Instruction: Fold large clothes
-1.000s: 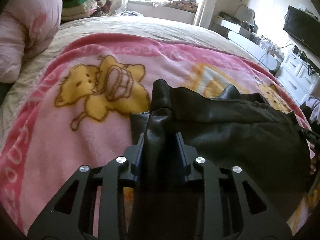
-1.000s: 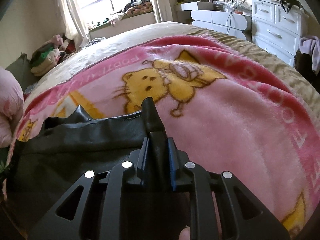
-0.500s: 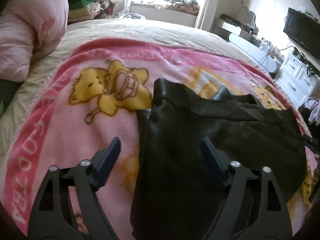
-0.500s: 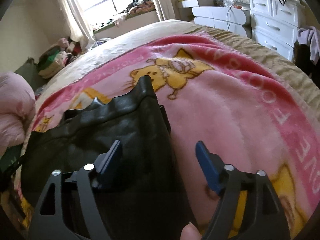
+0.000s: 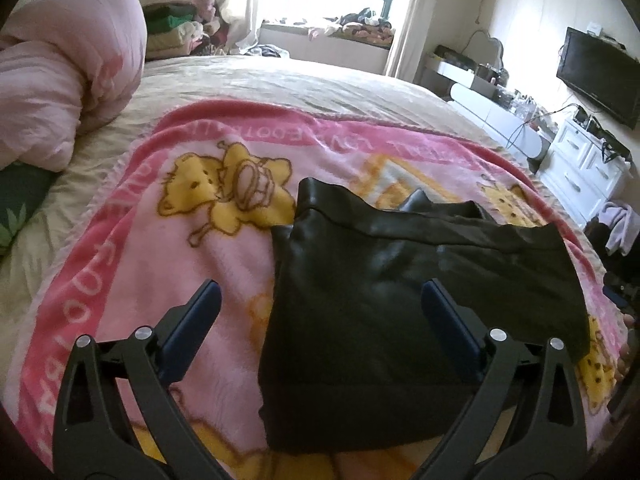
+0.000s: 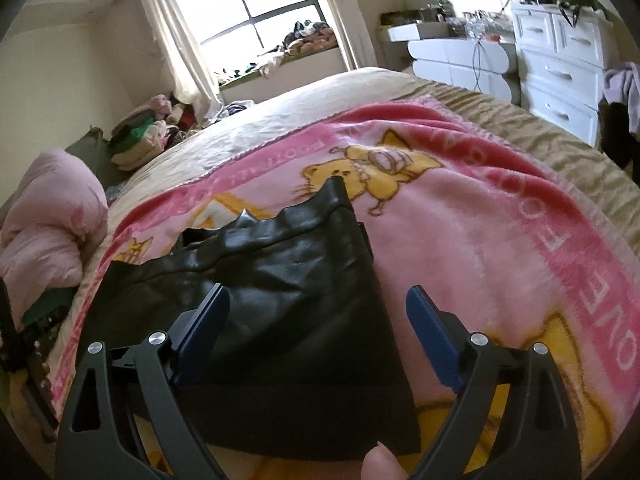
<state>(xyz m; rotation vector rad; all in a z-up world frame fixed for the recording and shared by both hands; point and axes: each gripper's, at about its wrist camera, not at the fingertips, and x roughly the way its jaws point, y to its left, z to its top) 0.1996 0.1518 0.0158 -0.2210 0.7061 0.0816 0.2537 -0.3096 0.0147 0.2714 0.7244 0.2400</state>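
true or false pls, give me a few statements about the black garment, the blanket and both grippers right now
1. The black garment lies on a pink blanket. True.
2. The left gripper is clamped on the garment. False: its jaws are opening and its pads touch no cloth.
3. The right gripper holds a corner of the blanket. False: its jaws are opening and hold nothing; the garment's edge lies below them.
4. The blanket shows yellow cartoon animals. True.
5. The garment hangs off the edge of the bed. False: it rests flat on the blanket.
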